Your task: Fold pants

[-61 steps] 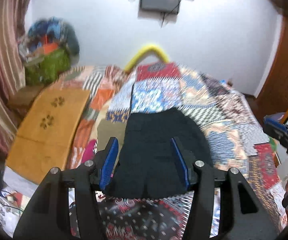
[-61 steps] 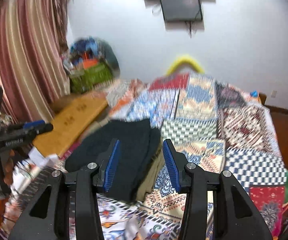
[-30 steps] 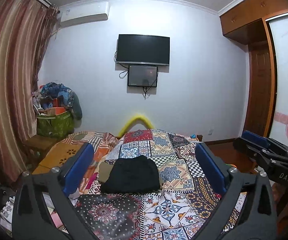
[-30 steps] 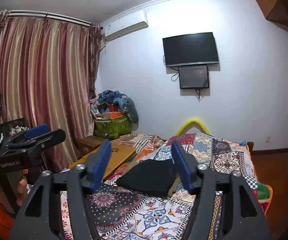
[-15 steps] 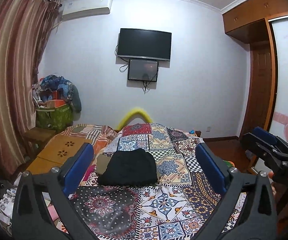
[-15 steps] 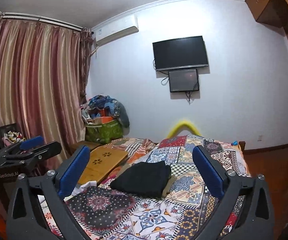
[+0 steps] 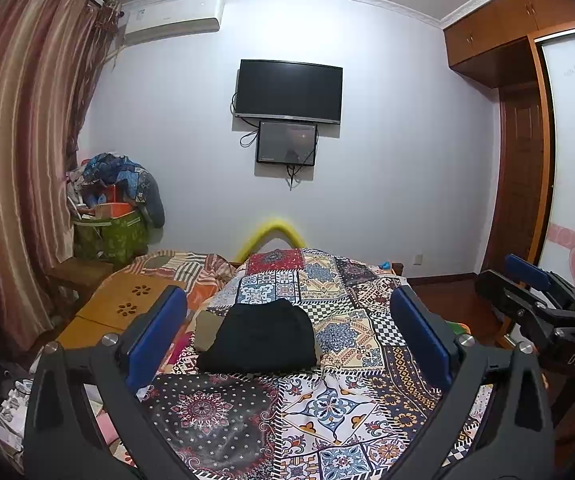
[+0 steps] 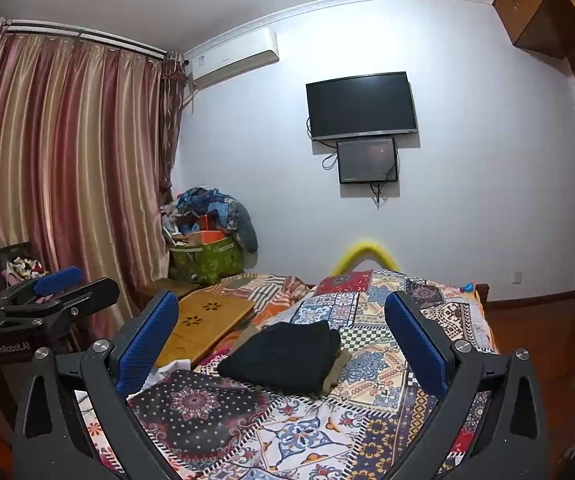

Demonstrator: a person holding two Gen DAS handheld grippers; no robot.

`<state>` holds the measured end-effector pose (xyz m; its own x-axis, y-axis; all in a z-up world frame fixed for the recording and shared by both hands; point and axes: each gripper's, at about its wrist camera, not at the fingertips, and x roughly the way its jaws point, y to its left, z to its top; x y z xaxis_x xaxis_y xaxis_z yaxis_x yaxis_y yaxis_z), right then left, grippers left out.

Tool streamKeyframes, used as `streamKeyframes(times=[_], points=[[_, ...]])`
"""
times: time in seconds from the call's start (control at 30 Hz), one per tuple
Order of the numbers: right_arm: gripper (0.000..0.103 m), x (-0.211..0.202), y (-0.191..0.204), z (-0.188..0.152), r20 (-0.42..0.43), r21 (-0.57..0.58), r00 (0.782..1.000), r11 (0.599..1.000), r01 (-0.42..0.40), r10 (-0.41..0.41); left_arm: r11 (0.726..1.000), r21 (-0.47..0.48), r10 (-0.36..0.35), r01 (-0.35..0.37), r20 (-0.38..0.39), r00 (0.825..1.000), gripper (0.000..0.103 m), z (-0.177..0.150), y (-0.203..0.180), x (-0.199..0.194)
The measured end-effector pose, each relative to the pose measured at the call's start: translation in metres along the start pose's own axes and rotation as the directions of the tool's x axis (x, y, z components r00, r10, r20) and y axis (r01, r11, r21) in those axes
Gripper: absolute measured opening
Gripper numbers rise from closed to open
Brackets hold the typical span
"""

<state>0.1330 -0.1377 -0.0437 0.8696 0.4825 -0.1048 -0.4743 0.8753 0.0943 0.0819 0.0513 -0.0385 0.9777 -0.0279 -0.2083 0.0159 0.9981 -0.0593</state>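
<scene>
Black pants [image 7: 261,338] lie folded into a compact rectangle on the patchwork bedspread [image 7: 327,408], on top of an olive-tan garment [image 7: 207,326]. They also show in the right wrist view [image 8: 283,354]. My left gripper [image 7: 287,340] is wide open and empty, held back from the bed, well short of the pants. My right gripper [image 8: 281,346] is wide open and empty, also held back from the pants. Each gripper appears at the edge of the other's view: the right one [image 7: 543,304], the left one [image 8: 47,300].
A wooden lap table [image 7: 123,308] lies at the bed's left. A green bag heaped with clothes [image 7: 111,216] stands in the corner by the striped curtain [image 7: 19,160]. A TV [image 7: 289,92] hangs on the far wall. A wooden wardrobe [image 7: 519,152] is at the right.
Both grippers have pulled back and up from the folded pants and opened wide; the right one widened in the last second. The pants stay on the bed.
</scene>
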Motion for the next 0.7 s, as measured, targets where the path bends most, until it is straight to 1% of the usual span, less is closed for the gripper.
streamKeyframes(times=[0.7], points=[[0.103,-0.0043,0.0029,0.0015,0.003,-0.005,1.0,1.0,0.001,-0.001,1.0,-0.012,0.005,-0.005,-0.016,1.0,0.103,-0.0024,0.0006,0.0037]])
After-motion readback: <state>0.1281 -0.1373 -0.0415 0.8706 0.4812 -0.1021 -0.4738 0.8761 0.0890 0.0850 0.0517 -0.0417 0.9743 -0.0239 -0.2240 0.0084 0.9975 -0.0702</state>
